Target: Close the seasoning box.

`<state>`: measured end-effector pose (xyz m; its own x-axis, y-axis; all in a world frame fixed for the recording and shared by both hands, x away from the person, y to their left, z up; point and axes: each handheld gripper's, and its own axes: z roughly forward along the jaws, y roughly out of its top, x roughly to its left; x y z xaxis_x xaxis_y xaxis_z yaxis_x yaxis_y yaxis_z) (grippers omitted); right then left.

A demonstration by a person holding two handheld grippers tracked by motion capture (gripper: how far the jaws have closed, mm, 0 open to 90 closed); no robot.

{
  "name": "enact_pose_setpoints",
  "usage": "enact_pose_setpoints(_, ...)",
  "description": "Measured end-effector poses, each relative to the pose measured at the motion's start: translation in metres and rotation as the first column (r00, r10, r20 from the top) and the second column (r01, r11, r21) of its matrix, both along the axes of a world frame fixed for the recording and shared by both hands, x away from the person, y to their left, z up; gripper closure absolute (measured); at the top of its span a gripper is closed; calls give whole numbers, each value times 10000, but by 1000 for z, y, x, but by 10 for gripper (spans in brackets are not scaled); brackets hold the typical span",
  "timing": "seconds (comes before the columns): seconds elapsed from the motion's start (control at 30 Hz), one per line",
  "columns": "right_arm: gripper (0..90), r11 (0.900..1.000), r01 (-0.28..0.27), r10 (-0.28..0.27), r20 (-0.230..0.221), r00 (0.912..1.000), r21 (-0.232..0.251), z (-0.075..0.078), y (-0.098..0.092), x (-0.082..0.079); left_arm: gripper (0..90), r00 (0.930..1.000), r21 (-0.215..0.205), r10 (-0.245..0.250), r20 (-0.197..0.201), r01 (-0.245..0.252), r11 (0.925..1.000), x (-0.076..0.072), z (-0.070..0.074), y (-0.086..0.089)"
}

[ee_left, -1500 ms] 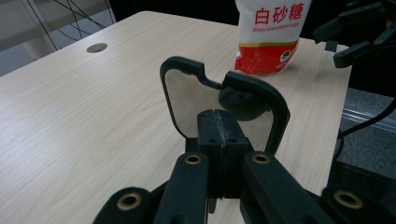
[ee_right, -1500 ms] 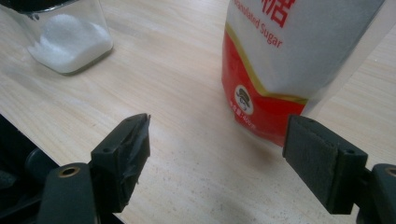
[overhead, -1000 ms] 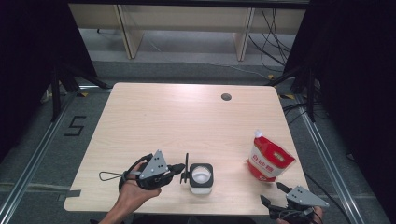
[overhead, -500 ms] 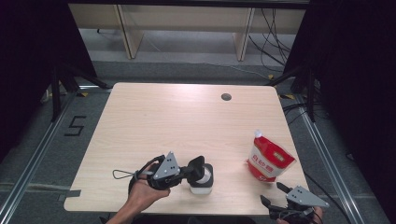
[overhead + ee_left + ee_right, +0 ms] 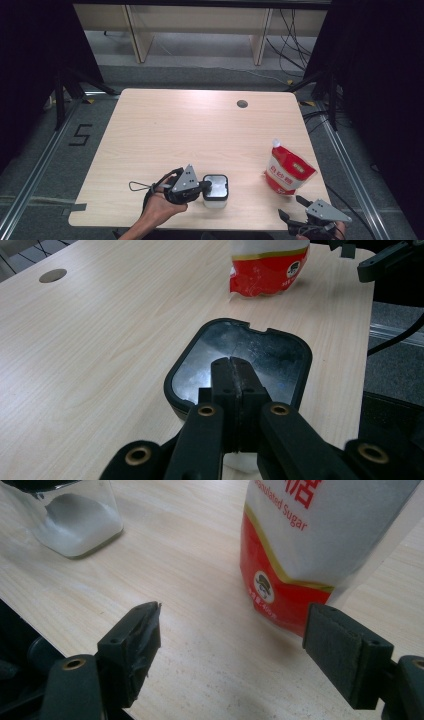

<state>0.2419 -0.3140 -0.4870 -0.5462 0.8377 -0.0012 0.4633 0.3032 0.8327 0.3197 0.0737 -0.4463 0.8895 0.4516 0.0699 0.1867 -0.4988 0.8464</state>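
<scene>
Two grippers: left gripper [image 5: 233,371], jaws clenched empty, hovers over the black-rimmed square glass jar [image 5: 215,189], hiding its mouth; right gripper [image 5: 232,645] gapes before the cropped red-and-white sugar pouch [image 5: 310,545].

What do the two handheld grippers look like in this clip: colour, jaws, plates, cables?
Both are black. The left gripper and right gripper each carry a grey three-cornered plate on top. Brass-coloured pivot pins show on the jaw links. A thin black cable loops from the left one.

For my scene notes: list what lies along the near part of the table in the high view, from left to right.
Left gripper with its fingers shut, held in a hand → jar with a black rim → red and white sugar bag → right gripper with its fingers open, at the table's near right corner.
</scene>
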Motion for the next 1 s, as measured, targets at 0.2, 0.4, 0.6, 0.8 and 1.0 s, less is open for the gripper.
enact_pose_setpoints(0.2,240,10000,23,-22,-127,9999,81,0,0,-1,864,9999,-246,81,-135,-85,9997,0,2,2)
enact_pose_setpoints(0.4,240,10000,9,-10,40,10000,48,0,0,0,764,9990,-755,234,-393,-263,9968,0,11,12)
enact_pose_setpoints(0.6,240,9999,0,1,-85,10000,115,0,2,-2,568,9986,-1055,302,-429,-345,9938,-2,14,26)
enact_pose_setpoints(0.8,234,9997,-193,196,257,9995,-113,0,0,1,399,9956,-1182,673,-655,-747,9902,-9,8,41)
enact_pose_setpoints(1.0,221,9996,-270,270,191,9995,-40,0,1,1,314,9938,-987,740,-833,-821,9917,-14,2,51)
